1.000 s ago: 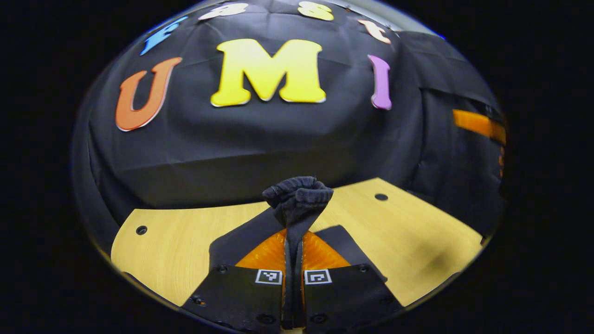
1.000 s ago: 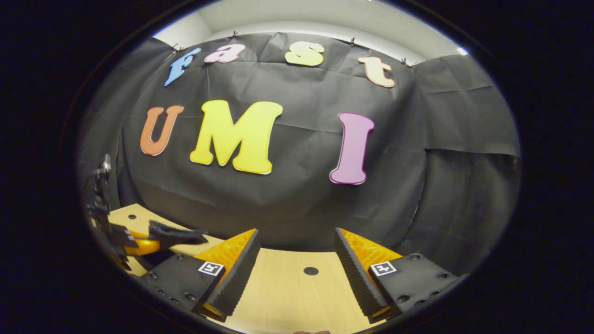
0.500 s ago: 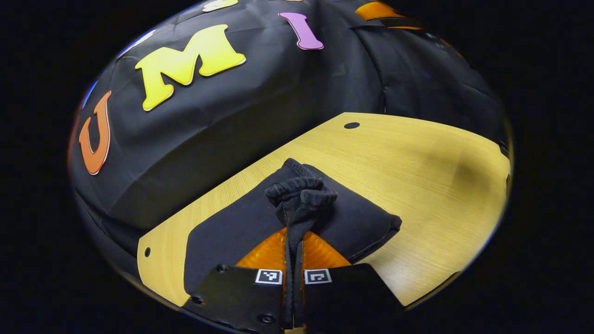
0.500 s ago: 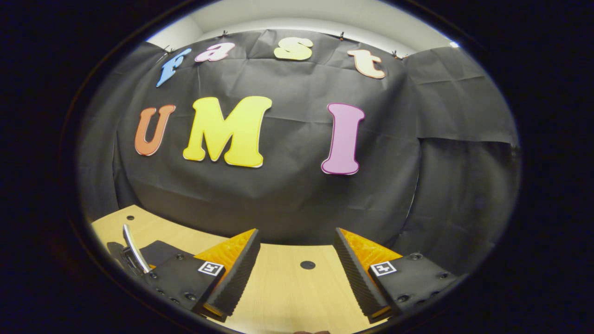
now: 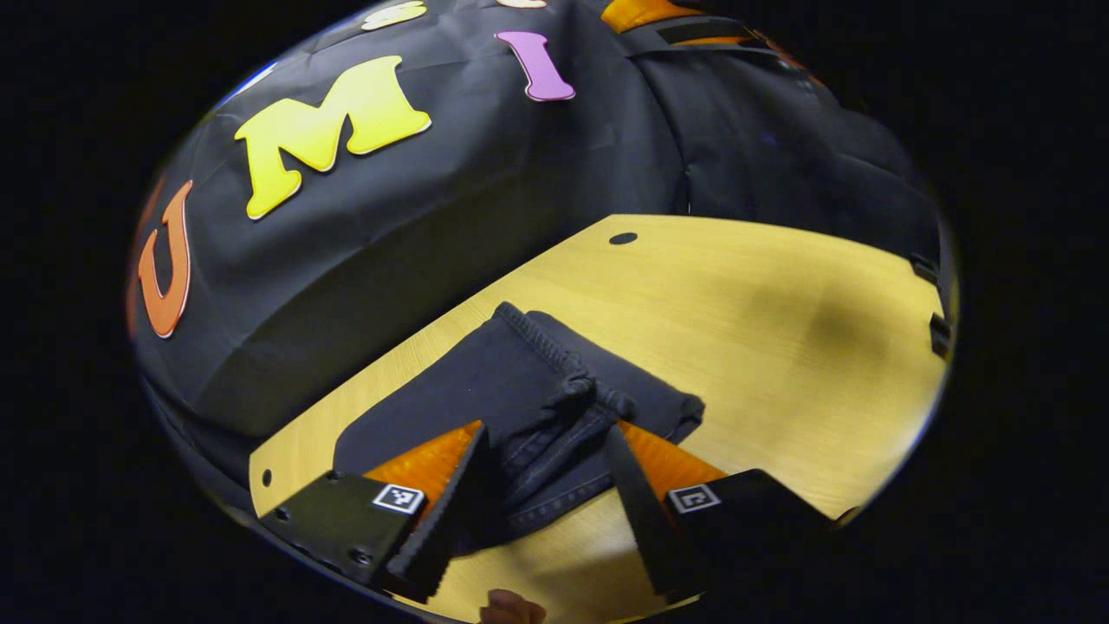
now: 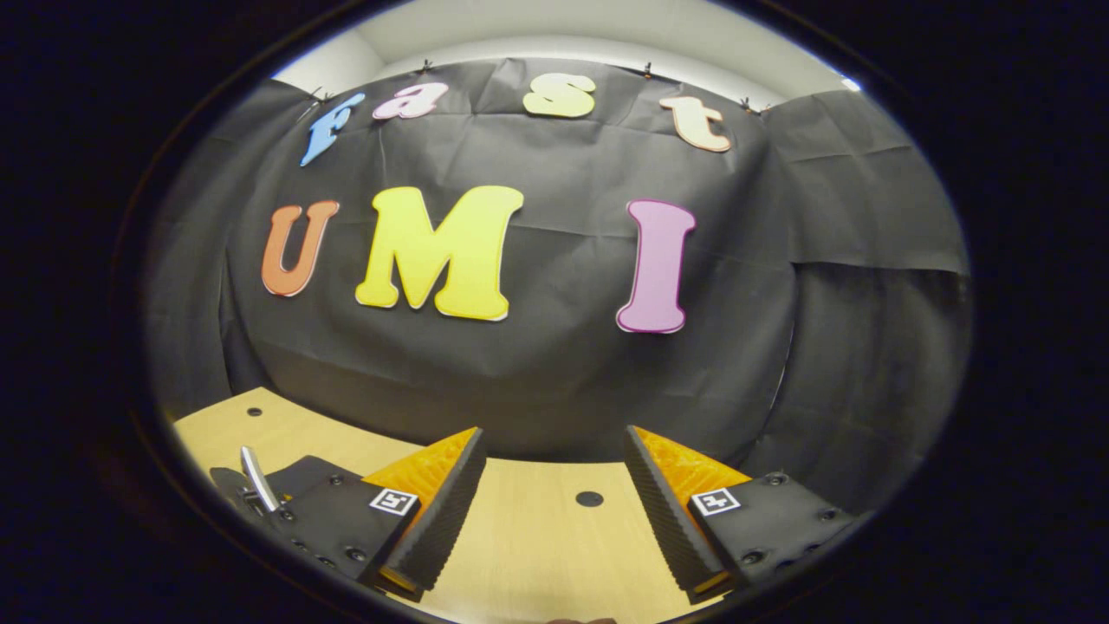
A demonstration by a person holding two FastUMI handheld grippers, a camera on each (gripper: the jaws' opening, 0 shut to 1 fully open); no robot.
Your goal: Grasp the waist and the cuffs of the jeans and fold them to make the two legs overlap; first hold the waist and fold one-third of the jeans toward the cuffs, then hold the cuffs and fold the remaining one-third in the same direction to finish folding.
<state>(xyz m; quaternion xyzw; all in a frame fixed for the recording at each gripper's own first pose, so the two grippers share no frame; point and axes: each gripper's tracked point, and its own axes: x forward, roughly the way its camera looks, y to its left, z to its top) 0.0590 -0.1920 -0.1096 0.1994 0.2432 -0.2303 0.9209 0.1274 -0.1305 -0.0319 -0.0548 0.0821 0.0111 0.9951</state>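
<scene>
Dark denim, the jeans (image 5: 537,399) lie folded in a compact bundle on the wooden table (image 5: 762,312), near its back edge by the cloth wall. The left gripper (image 5: 546,485) has its fingers spread apart on either side of the bunched top layer, holding nothing. The right gripper (image 6: 550,511) is also open, over bare tabletop. The top fold looks rumpled; a finger catching it on withdrawal could drag the layers askew or let them unroll.
</scene>
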